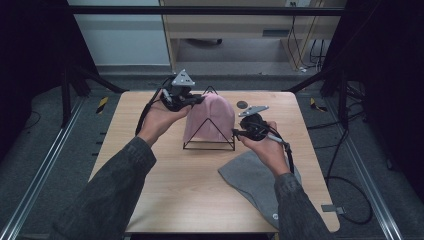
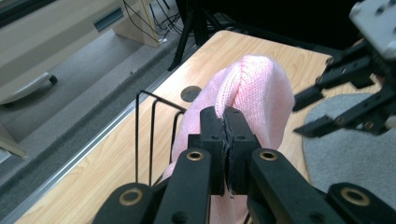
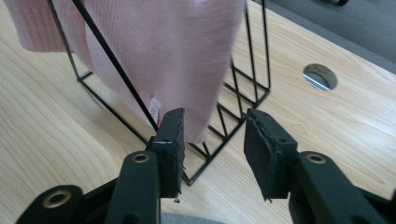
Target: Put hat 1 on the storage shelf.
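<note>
A pink knitted hat (image 1: 210, 117) is draped over a black wire rack (image 1: 209, 145) in the middle of the table. My left gripper (image 1: 192, 100) is at the hat's top left, and in the left gripper view it (image 2: 225, 116) is shut on a fold of the pink knit (image 2: 252, 88). My right gripper (image 1: 237, 132) sits low at the rack's right end. In the right gripper view its jaws (image 3: 212, 126) stand apart, the hat's lower edge (image 3: 154, 46) hangs just at their tips, and neither pad presses on it. The rack's wires (image 3: 233, 98) run behind that edge.
A grey hat (image 1: 250, 175) lies flat on the table at the front right, under my right forearm. A round cable hole (image 1: 242, 104) sits in the tabletop behind the rack. The table's left half (image 1: 145, 170) is bare wood. The right gripper (image 2: 308, 114) also appears in the left gripper view.
</note>
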A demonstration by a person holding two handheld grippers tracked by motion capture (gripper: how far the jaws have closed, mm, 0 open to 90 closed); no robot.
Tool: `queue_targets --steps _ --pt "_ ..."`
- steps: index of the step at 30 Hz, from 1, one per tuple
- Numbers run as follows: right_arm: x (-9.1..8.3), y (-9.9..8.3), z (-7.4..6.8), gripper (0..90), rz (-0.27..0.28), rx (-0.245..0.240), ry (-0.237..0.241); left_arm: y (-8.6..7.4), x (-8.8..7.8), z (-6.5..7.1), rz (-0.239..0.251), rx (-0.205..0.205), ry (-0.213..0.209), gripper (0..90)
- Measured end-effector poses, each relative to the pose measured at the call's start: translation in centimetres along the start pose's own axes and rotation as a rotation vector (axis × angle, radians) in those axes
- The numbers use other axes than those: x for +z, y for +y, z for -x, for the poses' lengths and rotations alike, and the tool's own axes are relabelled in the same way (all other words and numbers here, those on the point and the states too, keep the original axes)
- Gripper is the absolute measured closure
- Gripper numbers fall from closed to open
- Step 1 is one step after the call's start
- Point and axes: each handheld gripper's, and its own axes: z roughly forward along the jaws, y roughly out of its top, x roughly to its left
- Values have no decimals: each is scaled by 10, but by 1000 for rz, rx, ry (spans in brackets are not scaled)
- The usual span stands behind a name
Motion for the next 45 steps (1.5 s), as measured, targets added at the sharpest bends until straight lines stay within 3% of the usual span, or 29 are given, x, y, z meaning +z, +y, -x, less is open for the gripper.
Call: queue_targets --steps 14,18,20,22,25,30,35,38,40,45 --pt "-26 -40 17 492 -29 29 -47 -35 14 4 -97 -22 -21 877" --pt "-31 -54 24 457 -41 64 -50 -40 12 6 -59 -61 -19 855" --pt "-33 -60 28 431 -44 83 -56 -42 7 8 -26 -73 -6 778" --pt "-36 -66 33 405 -54 96 -61 -46 0 13 -6 -87 18 634" --pt "-38 -81 42 389 -76 121 -71 -57 -13 24 -29 -63 66 490" --pt "-42 -111 61 370 -106 196 -63 -87 -35 46 -78 -20 75 286" --pt "-40 -133 77 476 -131 269 -79 -133 -41 64 -134 -57 64 149" --pt "-37 -140 85 486 -146 292 -96 -161 -45 72 -165 -51 68 111" --pt "-35 -143 89 486 -152 311 -97 -178 -49 75 -189 -66 61 103" --pt "-28 -146 91 474 -180 320 -106 -217 -58 74 -238 -111 93 110"
